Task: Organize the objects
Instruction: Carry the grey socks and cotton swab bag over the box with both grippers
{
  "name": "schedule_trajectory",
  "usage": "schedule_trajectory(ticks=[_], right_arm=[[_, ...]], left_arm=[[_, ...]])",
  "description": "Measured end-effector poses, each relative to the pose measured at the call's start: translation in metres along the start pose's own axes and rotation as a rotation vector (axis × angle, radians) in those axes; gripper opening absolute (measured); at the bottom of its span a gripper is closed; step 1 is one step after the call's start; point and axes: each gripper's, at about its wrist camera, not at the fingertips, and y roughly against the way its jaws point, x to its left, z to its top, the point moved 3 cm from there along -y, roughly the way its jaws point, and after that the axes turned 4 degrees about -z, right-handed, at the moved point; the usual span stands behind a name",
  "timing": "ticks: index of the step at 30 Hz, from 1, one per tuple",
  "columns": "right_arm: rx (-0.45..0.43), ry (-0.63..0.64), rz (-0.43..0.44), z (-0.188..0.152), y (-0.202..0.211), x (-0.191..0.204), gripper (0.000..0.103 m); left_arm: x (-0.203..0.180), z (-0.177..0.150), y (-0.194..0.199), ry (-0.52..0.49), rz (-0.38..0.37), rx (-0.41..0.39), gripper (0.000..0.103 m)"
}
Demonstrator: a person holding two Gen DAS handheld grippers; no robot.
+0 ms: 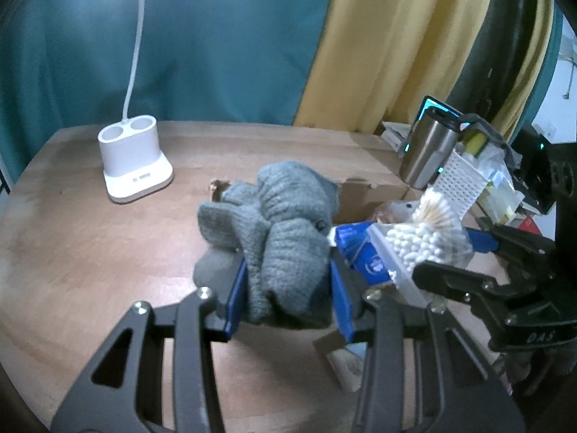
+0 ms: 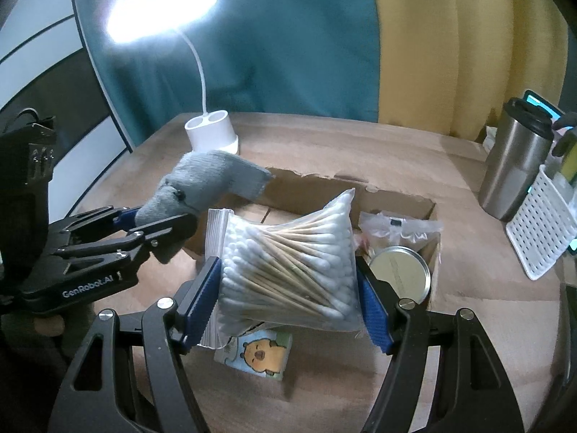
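A: How are the jaws of the left gripper (image 1: 288, 288) seen to stand?

B: They are drawn in close, and a bundle of grey knitted cloth (image 1: 285, 231) is clamped between the blue pads (image 1: 236, 288). The cloth is held above the wooden table (image 1: 90, 252), bulging out over the fingertips.

A: And the right gripper (image 2: 288, 296)?

B: Its jaws are set about halfway apart and pressed on both sides of a clear bag of cotton swabs (image 2: 288, 259). The bag is gripped in the air, just over the near edge of a shallow cardboard box (image 2: 324, 184).

A: What is found beneath and beyond it?

B: A small packet printed with a cartoon animal (image 2: 258, 355) is seen lying on the table under the bag. Inside the box, a round metal tin (image 2: 400, 274) and a crumpled plastic packet (image 2: 396, 225) are held. Farther off, a white lamp base (image 2: 212, 133) is placed at the back left, and a steel tumbler (image 2: 515, 166) beside a white perforated basket (image 2: 544, 231) at the right.
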Motion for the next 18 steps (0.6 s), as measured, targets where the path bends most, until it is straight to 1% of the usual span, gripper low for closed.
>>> schedule_trajectory(ticks=[8, 14, 16, 17, 18], right_arm=[[0.017, 0.001, 0.013, 0.006, -0.014, -0.006, 0.074], [0.021, -0.002, 0.024, 0.008, -0.020, -0.010, 0.074], [0.022, 0.000, 0.026, 0.008, -0.021, -0.012, 0.074], [0.023, 0.000, 0.027, 0.008, -0.022, -0.012, 0.074], [0.025, -0.001, 0.026, 0.008, -0.023, -0.013, 0.074]], left_arm=[[0.003, 0.004, -0.021, 0.017, 0.013, 0.026, 0.043], [0.009, 0.003, -0.036, 0.046, 0.031, 0.065, 0.046], [0.010, 0.004, -0.039, 0.054, 0.033, 0.075, 0.048], [0.011, 0.004, -0.040, 0.058, 0.029, 0.075, 0.057], [0.011, 0.005, -0.038, 0.063, 0.023, 0.067, 0.060]])
